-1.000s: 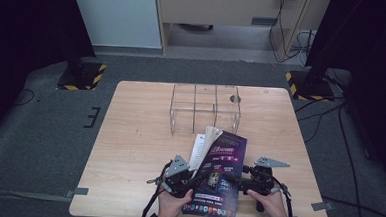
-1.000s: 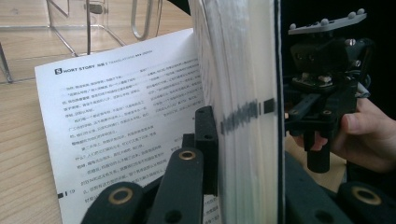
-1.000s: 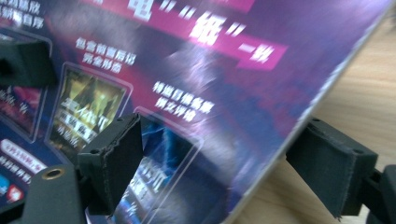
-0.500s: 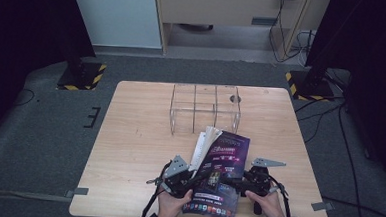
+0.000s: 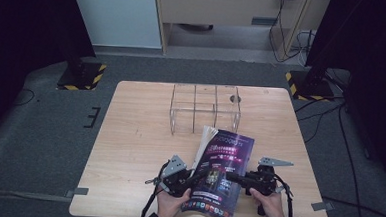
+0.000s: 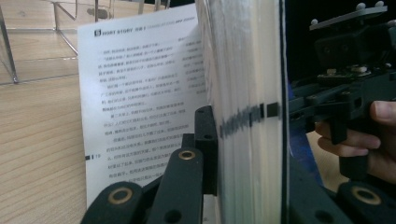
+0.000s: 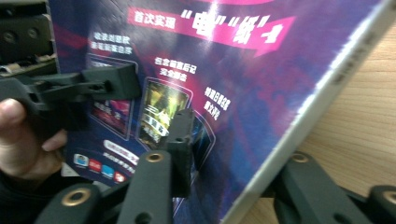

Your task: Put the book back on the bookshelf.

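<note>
Left tool (image 5: 190, 177), near front edge of counter (image 5: 134, 135): jaws clamped on magazine (image 5: 220, 175) at its left side. In left tool view, one jaw flat against printed inner page (image 6: 140, 98), other jaw on far side of thick page block (image 6: 247, 93); block squeezed between, standing nearly on edge in that view. One loose page fanned off to the left of the block, text side showing.

Right tool (image 5: 235, 178), level with left tool, on magazine's right side. Jaws just been closing, magazine between them. In right tool view, one jaw laid on glossy purple cover (image 7: 201, 70), other jaw beneath the pale outer edge; pads look closed on the edge. Left tool's jaw also seen across cover in that view, with a hand behind it.

Magazine held between both tools, lower end over counter's front edge area, upper end angled toward clear rack (image 5: 204, 106). Pages lifted and fanned at upper left corner.

Clear rack empty-walled, divided, standing just beyond magazine, mid-counter, apart from both tools.
</note>
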A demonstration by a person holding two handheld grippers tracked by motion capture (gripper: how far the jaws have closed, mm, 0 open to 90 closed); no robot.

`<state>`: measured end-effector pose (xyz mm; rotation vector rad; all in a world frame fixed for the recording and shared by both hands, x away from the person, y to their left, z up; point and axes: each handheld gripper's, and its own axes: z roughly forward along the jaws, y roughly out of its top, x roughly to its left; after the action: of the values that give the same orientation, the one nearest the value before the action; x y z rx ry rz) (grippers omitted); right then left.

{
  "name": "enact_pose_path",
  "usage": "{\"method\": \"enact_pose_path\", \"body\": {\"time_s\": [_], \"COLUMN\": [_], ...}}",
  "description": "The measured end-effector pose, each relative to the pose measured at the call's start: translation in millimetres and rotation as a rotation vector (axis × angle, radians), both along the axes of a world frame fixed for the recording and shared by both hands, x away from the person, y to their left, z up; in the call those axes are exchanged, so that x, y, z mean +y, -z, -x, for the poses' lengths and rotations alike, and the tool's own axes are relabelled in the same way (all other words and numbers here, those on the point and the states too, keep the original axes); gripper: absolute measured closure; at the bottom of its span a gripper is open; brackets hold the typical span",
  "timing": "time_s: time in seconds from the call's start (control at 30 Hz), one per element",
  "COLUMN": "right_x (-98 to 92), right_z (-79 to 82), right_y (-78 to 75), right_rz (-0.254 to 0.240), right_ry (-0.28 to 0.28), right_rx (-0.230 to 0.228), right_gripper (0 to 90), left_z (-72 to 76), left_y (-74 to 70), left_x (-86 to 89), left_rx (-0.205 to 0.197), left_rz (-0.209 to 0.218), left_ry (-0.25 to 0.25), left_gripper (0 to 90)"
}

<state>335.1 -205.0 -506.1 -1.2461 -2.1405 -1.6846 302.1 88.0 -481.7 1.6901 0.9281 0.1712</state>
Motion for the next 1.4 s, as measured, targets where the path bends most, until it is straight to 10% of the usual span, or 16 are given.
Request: {"method": "enact_pose_path", "body": {"time_s": [0.57,1.07,1.4], "right_x": [-0.1,-0.8,2.9], "right_z": [5.5,10.8,11.9], "right_y": [-11.6,-30.5,-44.6], "right_rz": [-0.018,-0.016,0.002], "right_ry": [0.01,-0.006,0.006], "right_rx": [0.006,-0.05,-0.087], "right_gripper": [80.3,82.9,82.9], "left_z": [-5.6,-10.2,-10.7], "left_y": [3.7,5.8,1.3], "left_x": [3.1,10.8,34.9], "left_rx": [0.014,0.0,-0.016], "left_rz": [-0.044,-0.073,-0.131], "left_ry": [-0.013,-0.065,-0.165], "left_gripper": [77.4,41.7,34.0]}}
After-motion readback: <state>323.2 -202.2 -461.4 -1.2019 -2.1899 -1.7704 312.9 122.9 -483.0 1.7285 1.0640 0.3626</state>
